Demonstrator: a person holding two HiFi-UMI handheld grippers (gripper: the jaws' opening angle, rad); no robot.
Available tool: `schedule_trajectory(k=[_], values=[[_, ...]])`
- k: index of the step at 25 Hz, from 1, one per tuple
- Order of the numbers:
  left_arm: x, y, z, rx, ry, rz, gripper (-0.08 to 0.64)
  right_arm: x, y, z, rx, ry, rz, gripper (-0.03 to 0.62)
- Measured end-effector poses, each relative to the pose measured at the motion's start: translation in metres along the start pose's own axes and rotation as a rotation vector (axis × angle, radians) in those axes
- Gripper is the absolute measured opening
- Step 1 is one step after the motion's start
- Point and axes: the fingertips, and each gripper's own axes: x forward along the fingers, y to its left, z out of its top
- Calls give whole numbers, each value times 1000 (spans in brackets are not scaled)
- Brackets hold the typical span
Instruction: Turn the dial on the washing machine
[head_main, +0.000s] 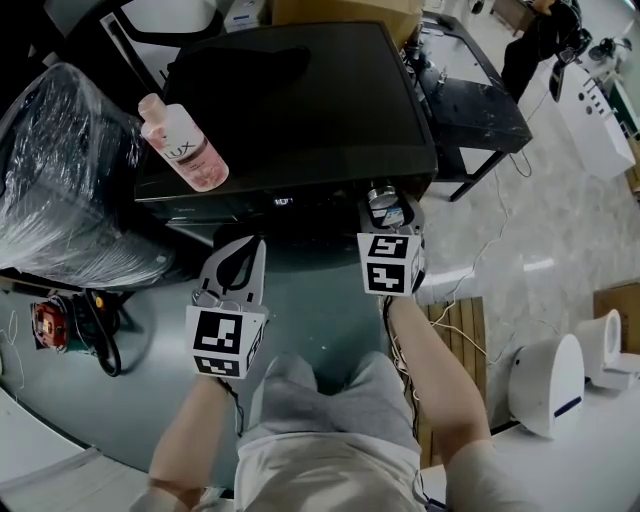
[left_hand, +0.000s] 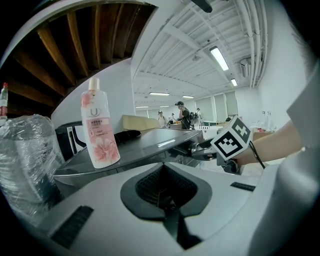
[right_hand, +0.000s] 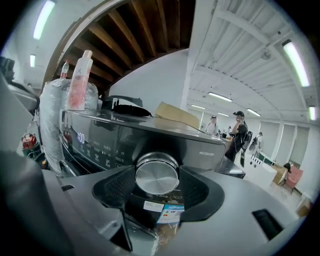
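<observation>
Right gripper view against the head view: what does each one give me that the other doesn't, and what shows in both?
Only the right gripper view: the dial's flat metal face head-on, the right gripper's jaws pressed on both its sides, and the stickers under it.

Only the head view: the left gripper, shut and empty, held off the machine, and the person's forearms.

Both: the washing machine, the pink bottle on its top, and the wrapped bundle beside it.
</observation>
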Motion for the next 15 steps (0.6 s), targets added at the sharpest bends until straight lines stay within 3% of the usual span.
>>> schedule_trajectory(k=[9,15], values=[[-6,4,-3,-24,9,-2,18,3,3,-7,-256,102,-47,304],[-14,7,-9,-42,39,1,18,-3,5,-4,-276,116,-33,308]])
